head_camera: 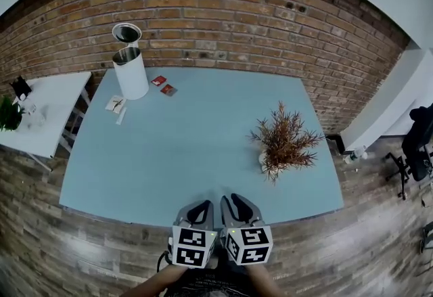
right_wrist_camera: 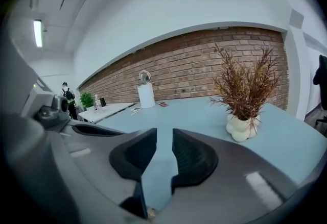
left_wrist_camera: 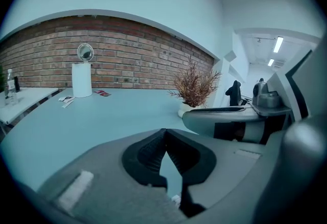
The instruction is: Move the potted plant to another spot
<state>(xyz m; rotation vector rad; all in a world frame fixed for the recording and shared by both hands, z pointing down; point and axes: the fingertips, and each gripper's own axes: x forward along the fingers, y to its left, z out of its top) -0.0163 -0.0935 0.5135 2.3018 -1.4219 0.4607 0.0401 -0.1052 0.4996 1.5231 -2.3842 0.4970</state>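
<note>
Your right gripper [head_camera: 233,199] hovers over the near edge of the pale blue table [head_camera: 162,153]. Its jaws stand a narrow slit apart, with only tabletop showing between them. The potted plant [head_camera: 284,141] (dry rust-brown sprigs in a lumpy cream pot) stands upright ahead of that claw and off to its right, well apart from it, near the table's right edge. Your left gripper [head_camera: 201,206] sits just beside the right one, on its left, with its jaw tips pressed together on nothing. From it the plant lies ahead and to the right, past the right gripper's body.
</note>
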